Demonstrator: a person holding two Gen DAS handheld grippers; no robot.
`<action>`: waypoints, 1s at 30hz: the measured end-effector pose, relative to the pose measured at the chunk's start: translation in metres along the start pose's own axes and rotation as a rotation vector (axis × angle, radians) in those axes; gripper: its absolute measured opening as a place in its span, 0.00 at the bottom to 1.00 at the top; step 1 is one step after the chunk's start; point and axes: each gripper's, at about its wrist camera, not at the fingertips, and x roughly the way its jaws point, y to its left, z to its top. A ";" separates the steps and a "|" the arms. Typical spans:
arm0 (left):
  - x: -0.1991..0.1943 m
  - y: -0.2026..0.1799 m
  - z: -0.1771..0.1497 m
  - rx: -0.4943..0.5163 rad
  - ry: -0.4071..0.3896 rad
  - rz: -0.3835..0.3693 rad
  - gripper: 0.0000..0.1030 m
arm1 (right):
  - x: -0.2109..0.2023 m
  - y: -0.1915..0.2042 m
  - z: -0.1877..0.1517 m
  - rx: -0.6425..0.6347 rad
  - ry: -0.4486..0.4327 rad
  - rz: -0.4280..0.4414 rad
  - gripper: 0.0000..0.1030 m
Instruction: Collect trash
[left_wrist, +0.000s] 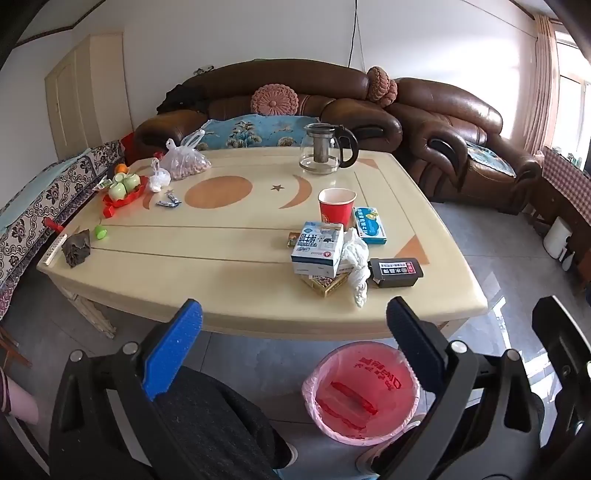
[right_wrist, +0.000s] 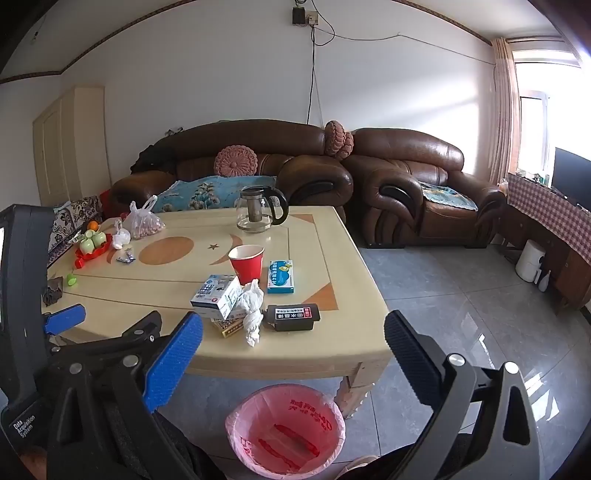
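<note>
A bin with a pink liner (left_wrist: 360, 391) (right_wrist: 284, 430) stands on the floor in front of the table. On the table's near right lie a crumpled white tissue (left_wrist: 356, 264) (right_wrist: 252, 308), a blue-white box (left_wrist: 317, 248) (right_wrist: 218, 297), a black box (left_wrist: 396, 271) (right_wrist: 293, 316), a teal box (left_wrist: 370, 225) (right_wrist: 280, 276) and a red paper cup (left_wrist: 337, 207) (right_wrist: 246, 261). My left gripper (left_wrist: 293, 321) is open and empty, above the floor short of the table edge. My right gripper (right_wrist: 291, 332) is open and empty, over the table's near edge.
The cream table (left_wrist: 229, 236) also holds a glass teapot (left_wrist: 327, 153), a bag of nuts (left_wrist: 184, 158), green cups on a red tray (left_wrist: 123, 188), wrappers (left_wrist: 168, 201) and a dark crumpled piece (left_wrist: 75, 247). Brown sofas (right_wrist: 406, 192) stand behind. My left gripper (right_wrist: 64, 319) shows in the right view.
</note>
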 end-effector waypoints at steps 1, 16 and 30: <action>0.000 0.000 0.000 0.000 0.001 0.001 0.95 | 0.000 0.000 0.000 0.000 0.000 0.001 0.94; 0.002 -0.001 0.000 -0.002 0.002 -0.002 0.95 | -0.002 -0.003 0.001 0.002 -0.006 -0.003 0.94; 0.003 -0.004 0.000 0.000 0.004 -0.005 0.95 | -0.002 -0.003 0.002 -0.001 -0.007 -0.006 0.94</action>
